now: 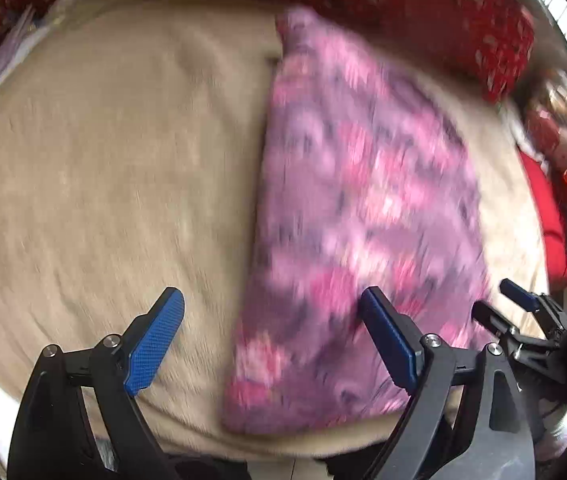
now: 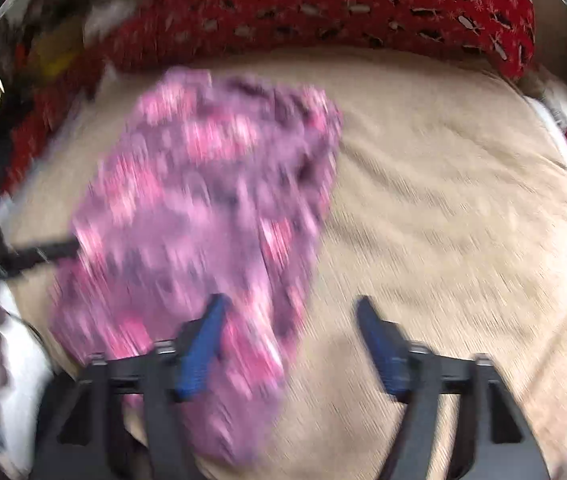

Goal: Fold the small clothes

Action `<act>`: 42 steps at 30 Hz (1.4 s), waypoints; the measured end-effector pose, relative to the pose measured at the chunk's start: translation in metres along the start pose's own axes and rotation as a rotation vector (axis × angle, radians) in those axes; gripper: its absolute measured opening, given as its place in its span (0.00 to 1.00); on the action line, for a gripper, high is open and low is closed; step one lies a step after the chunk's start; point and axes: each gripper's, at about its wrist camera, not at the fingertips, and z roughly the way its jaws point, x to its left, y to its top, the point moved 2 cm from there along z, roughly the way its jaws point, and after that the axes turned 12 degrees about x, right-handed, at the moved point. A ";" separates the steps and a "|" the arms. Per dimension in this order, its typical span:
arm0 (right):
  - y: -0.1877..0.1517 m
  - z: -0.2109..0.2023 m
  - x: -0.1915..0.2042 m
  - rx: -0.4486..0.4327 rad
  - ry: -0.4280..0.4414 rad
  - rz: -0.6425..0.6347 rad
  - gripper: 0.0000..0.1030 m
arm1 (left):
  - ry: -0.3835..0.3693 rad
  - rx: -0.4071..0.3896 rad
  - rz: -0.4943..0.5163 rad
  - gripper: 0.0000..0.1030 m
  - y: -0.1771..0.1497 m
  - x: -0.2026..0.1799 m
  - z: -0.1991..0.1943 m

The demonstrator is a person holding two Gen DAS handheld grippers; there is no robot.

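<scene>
A pink and purple patterned garment (image 1: pixel 363 184) lies as a long folded strip on a beige blanket (image 1: pixel 103 160). My left gripper (image 1: pixel 270 300) hovers open over the strip's left edge, one blue pad above the blanket and the other above the cloth, with nothing pinched. In the right wrist view the same garment (image 2: pixel 211 200) fills the left half, blurred. My right gripper (image 2: pixel 291 304) stands open above its near right edge, the pads apart from the cloth. That right gripper (image 1: pixel 491 296) also shows at the strip's right side in the left wrist view.
A red cushion with light specks (image 2: pixel 323 4) runs along the back of the beige blanket (image 2: pixel 463 200). Something red (image 1: pixel 547 216) lies off the right side. The blanket's near edge (image 1: pixel 283 444) drops off just below the grippers. White cloth (image 2: pixel 15 360) sits at the left.
</scene>
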 end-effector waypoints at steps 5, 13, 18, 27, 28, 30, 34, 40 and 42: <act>-0.027 0.020 -0.003 0.025 -0.037 0.057 0.91 | 0.104 -0.033 0.050 0.97 -0.014 -0.011 0.015; -0.022 0.025 -0.013 0.035 -0.046 0.124 0.99 | 0.059 -0.013 0.023 1.00 -0.005 0.000 0.018; -0.040 0.021 -0.028 -0.011 -0.031 0.167 1.00 | 0.054 -0.024 0.014 1.00 -0.016 -0.005 0.025; -0.057 0.017 -0.033 0.004 -0.033 0.220 1.00 | 0.111 -0.082 0.015 1.00 -0.041 -0.014 0.014; -0.057 0.014 -0.031 0.013 -0.032 0.226 1.00 | 0.124 -0.090 0.015 1.00 -0.045 -0.016 0.012; -0.057 0.009 -0.034 0.028 -0.035 0.246 0.99 | 0.134 -0.101 0.022 1.00 -0.053 -0.018 0.008; -0.062 -0.008 -0.039 0.012 -0.084 0.290 0.99 | 0.145 -0.128 0.031 1.00 -0.067 -0.019 -0.003; -0.081 -0.036 -0.034 -0.037 -0.081 0.310 0.98 | 0.133 -0.151 0.022 1.00 -0.082 -0.019 -0.017; -0.079 -0.040 -0.024 -0.060 -0.084 0.294 0.98 | 0.137 -0.165 0.022 1.00 -0.089 -0.019 -0.021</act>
